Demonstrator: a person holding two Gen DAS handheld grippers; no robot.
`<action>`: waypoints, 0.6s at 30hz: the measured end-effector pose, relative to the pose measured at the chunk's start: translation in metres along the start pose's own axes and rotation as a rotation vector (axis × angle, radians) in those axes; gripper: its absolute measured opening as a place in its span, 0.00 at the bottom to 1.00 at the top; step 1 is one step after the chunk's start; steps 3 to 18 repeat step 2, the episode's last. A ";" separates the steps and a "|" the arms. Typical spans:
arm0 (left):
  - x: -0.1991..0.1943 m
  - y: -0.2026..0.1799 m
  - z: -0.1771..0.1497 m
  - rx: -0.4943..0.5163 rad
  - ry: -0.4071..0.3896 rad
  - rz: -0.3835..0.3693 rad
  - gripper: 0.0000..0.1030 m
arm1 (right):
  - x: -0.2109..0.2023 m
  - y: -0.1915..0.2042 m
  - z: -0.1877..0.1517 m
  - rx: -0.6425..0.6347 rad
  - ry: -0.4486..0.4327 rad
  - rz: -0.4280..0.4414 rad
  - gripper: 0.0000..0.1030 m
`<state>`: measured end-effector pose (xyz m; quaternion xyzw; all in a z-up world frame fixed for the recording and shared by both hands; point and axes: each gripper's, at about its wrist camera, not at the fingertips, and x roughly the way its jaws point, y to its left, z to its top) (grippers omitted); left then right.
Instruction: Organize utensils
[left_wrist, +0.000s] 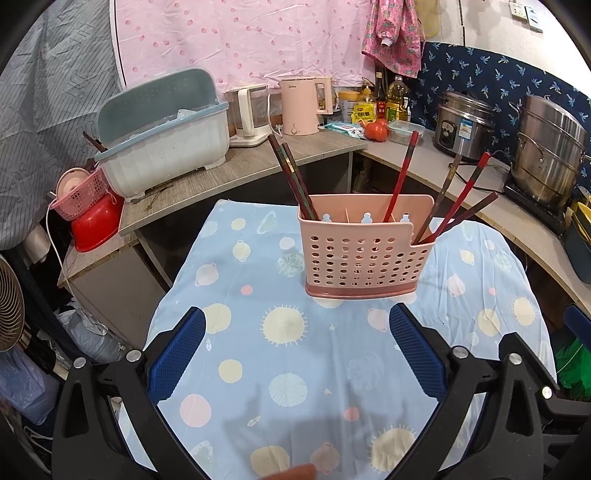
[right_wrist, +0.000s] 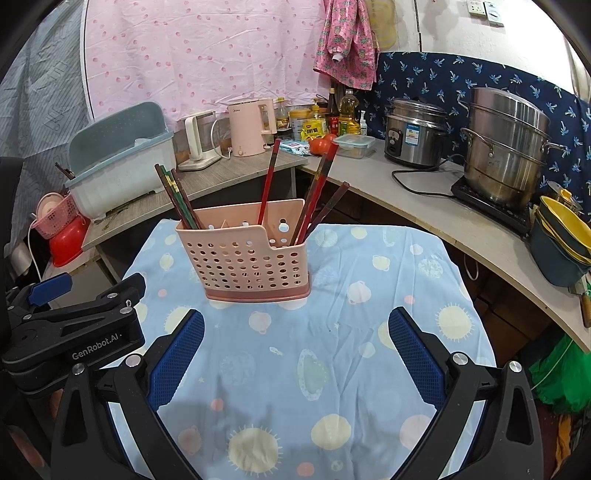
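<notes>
A pink perforated utensil holder (left_wrist: 364, 254) stands upright on a blue patterned cloth (left_wrist: 258, 332); it also shows in the right wrist view (right_wrist: 243, 258). Several chopsticks stand in it: dark ones at the left (left_wrist: 293, 177), a red one in the middle (left_wrist: 400, 177), and several red and dark ones at the right (left_wrist: 458, 199). They also show in the right wrist view (right_wrist: 317, 192). My left gripper (left_wrist: 297, 325) is open and empty, just short of the holder. My right gripper (right_wrist: 295, 325) is open and empty, right of the holder's front.
A counter runs behind and to the right with a blue-white dish rack (left_wrist: 162, 140), kettles (left_wrist: 299, 105), bottles, a rice cooker (right_wrist: 415, 129), a steel steamer pot (right_wrist: 506, 144) and stacked bowls (right_wrist: 565, 240). The left gripper's body (right_wrist: 74, 325) is at the right view's left edge.
</notes>
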<state>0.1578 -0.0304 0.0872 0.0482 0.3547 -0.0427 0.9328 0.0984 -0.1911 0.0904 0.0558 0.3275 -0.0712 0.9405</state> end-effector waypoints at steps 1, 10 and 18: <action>0.001 0.000 -0.001 -0.001 0.007 -0.006 0.92 | 0.000 0.001 0.001 0.000 -0.002 0.000 0.94; 0.002 0.001 0.000 -0.002 0.011 -0.008 0.92 | 0.000 0.000 0.000 -0.001 -0.004 -0.002 0.94; 0.002 0.001 0.000 -0.002 0.011 -0.008 0.92 | 0.000 0.000 0.000 -0.001 -0.004 -0.002 0.94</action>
